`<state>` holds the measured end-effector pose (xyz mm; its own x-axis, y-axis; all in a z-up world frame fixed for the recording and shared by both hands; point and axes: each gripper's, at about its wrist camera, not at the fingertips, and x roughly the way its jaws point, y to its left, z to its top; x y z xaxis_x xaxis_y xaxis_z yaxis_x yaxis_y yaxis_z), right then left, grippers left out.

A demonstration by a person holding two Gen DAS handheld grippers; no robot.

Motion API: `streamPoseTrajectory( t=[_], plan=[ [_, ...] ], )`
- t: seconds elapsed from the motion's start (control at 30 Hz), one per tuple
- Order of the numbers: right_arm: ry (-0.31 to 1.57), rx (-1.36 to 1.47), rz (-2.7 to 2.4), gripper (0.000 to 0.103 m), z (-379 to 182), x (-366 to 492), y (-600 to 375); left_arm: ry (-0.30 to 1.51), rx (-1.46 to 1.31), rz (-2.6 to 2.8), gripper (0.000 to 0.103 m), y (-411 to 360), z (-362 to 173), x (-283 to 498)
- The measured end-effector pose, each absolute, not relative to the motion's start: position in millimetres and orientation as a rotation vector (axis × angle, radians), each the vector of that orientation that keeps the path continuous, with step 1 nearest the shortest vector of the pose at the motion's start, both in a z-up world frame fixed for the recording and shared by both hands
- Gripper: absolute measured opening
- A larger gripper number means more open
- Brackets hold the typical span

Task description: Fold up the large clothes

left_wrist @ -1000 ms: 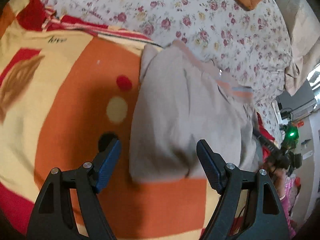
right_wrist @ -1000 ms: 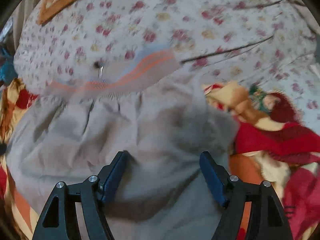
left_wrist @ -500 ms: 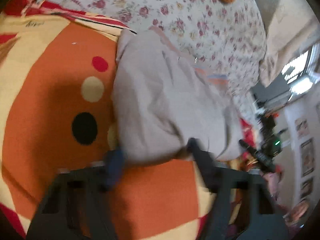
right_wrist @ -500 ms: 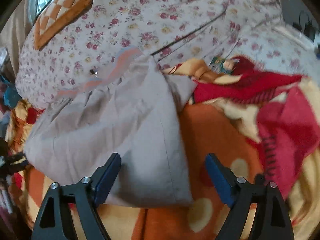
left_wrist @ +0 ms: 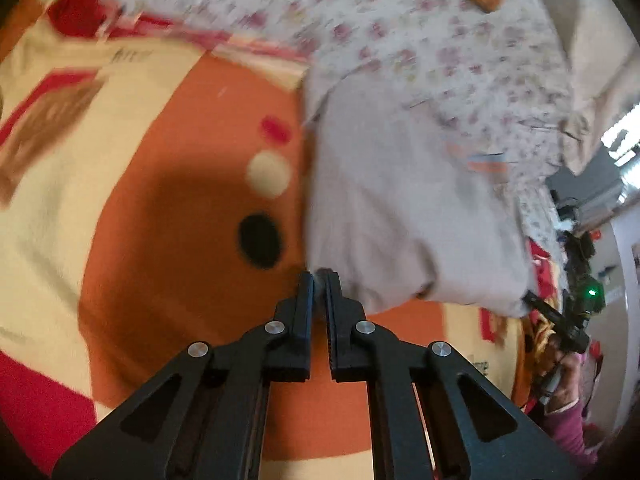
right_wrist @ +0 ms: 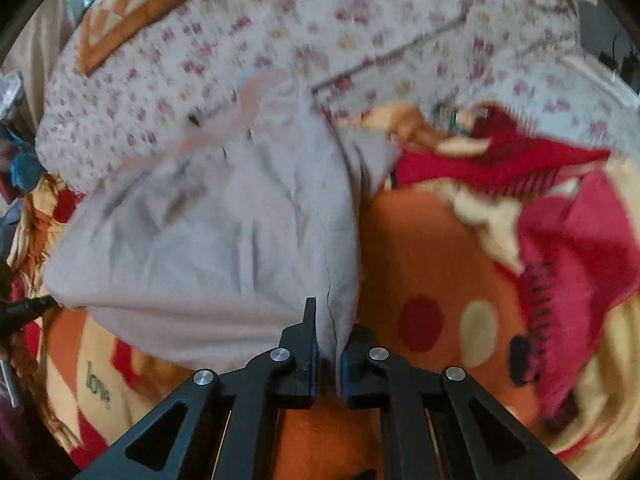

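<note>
So I've got one garment (left_wrist: 400, 216) here, a grey thing with an orange-striped band at its far end, lying on one big orange, cream and red blanket (left_wrist: 160, 240) with the far part draped up onto a flowery sheet (left_wrist: 400, 20). My left gripper (left_wrist: 319, 280) has just snapped together on the near left corner of the garment, and you can see a little nub of grey cloth pinched right at the tips. My right gripper (right_wrist: 329, 332) has just closed too, clamped on the near right corner, with a fold of grey fabric squeezed between the two pads. So that's two grippers, two corners, both on the near edge. From the left camera I can also spot my right gripper off at the right edge of the frame, its tip at the garment's other corner. The blanket has three dots near the garment on that side: one red (left_wrist: 275, 130), one cream (left_wrist: 268, 174), one black (left_wrist: 259, 240). Over in the right camera the blanket is rumpled up in a red heap (right_wrist: 560, 240) just beside the garment. One orange patterned cushion (right_wrist: 136, 12) sits far back on the sheet. Both views are a bit blurry, so finer details I can't make out.
</note>
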<state>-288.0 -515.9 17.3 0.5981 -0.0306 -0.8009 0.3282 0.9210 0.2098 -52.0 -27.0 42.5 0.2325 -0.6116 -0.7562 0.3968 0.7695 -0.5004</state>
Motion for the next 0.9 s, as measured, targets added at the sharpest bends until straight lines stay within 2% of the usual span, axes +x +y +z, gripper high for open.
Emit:
streamPoseTrajectory(
  t=[0.07,0.1,0.13,0.17,0.23,0.3,0.37,0.5,0.67,0.83,0.9],
  plan=[
    [0.869,0.388,-0.238,0.029,22.2,-295.8,-520.0,1.074,-0.186,-0.707,0.005,-31.6,59.3,-59.7],
    [0.854,0.406,-0.269,0.045,27.7,-302.0,-523.2,1.057,-0.17,-0.703,0.009,-35.0,63.5,-62.3],
    [0.838,0.417,-0.297,0.047,34.7,-308.0,-525.8,1.036,-0.15,-0.694,0.019,-39.0,69.3,-65.6],
    [0.827,0.419,-0.301,0.047,39.7,-311.0,-526.6,1.022,-0.128,-0.679,0.035,-43.3,73.7,-68.4],
    [0.797,0.399,-0.28,0.047,57.2,-313.5,-522.1,0.996,-0.091,-0.65,0.052,-55.8,83.3,-73.5],
    [0.75,0.362,-0.229,0.047,78.2,-305.2,-509.7,0.979,-0.074,-0.654,0.053,-66.9,91.3,-74.2],
    [0.74,0.343,-0.155,0.047,87.8,-285.5,-494.3,0.991,-0.052,-0.672,0.061,-84.2,95.9,-73.7],
    [0.742,0.264,-0.079,0.047,83.2,-237.6,-461.4,1.009,-0.029,-0.669,0.062,-119.2,91.2,-70.8],
    [0.805,0.188,-0.057,0.047,56.2,-167.2,-440.3,1.026,0.051,-0.583,0.062,-144.6,57.0,-50.7],
    [0.854,0.136,-0.263,0.047,22.3,-128.1,-478.0,1.014,0.096,-0.588,0.063,-141.9,36.8,-39.5],
    [0.858,0.216,-0.296,0.047,5.5,-124.7,-501.6,1.012,0.111,-0.586,0.063,-145.0,37.4,-39.0]
  ],
)
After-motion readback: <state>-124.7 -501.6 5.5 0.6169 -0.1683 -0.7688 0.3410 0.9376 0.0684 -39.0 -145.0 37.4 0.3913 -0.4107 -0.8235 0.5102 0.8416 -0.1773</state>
